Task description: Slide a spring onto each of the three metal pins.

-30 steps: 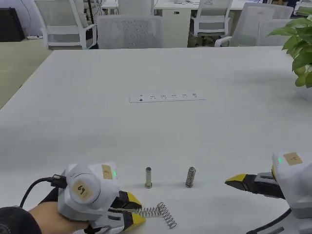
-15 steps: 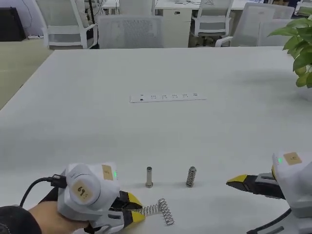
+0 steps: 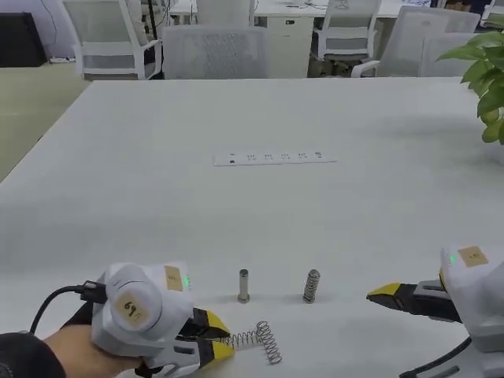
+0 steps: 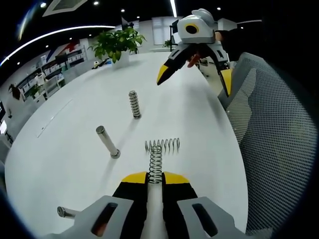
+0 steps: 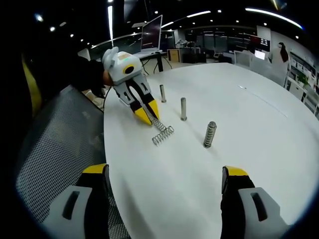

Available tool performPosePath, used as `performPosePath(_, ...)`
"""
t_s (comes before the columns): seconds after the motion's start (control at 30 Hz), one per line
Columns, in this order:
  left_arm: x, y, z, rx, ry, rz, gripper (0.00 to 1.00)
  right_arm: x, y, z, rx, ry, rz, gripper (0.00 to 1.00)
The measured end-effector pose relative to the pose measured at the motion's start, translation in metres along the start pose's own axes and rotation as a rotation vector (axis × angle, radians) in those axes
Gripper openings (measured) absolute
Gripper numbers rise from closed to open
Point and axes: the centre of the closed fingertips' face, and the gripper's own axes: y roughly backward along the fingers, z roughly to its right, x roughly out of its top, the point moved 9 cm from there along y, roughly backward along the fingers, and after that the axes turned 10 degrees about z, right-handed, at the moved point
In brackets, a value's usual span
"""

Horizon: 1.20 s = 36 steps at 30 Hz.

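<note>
Tips of the left gripper were pinched shut on one end of a spring, which stuck straight out ahead of them. Its far end met a second spring lying crosswise on the table. Beyond stood a bare pin and a second pin wearing a coil. The right gripper gaped wide, holding nothing, well apart.

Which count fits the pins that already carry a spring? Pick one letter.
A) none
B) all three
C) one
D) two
C: in the right gripper view the spring-covered pin is the one already loaded, while the middle pin and the far pin stand bare.
</note>
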Motion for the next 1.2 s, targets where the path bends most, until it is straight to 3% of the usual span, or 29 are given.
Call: performPosePath(1.2, 0.0, 0.018, 0.005, 0.035, 0.019, 0.014, 0.03, 0.006, -0.005, -0.005, 0.031, 0.024, -0.013, 0.91)
